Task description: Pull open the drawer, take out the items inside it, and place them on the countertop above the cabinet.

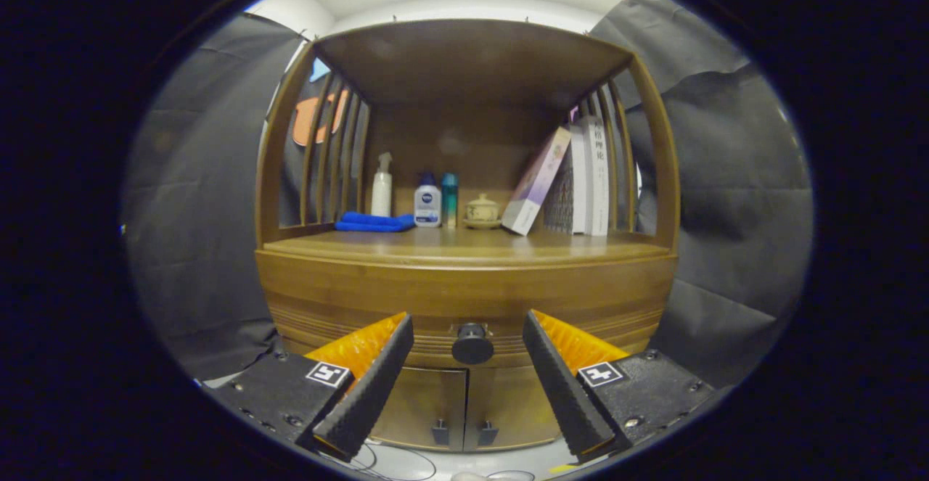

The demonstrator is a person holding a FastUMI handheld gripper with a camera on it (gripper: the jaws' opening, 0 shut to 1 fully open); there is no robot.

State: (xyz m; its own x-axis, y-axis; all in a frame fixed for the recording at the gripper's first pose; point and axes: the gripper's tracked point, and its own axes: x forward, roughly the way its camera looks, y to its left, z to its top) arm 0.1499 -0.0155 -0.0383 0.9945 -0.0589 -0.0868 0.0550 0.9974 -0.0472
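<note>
A wooden cabinet stands straight ahead. Its drawer front is closed and carries a round dark knob at its middle. My gripper is open, with the knob sitting between the two fingertips and slightly beyond them, neither finger touching it. The countertop lies just above the drawer, under an open wooden shelf frame. What the drawer holds is hidden.
On the countertop's back stand a folded blue cloth, a white spray bottle, two small bottles, a lidded ceramic jar and leaning books. Slatted sides flank the counter. Two small doors sit below the drawer.
</note>
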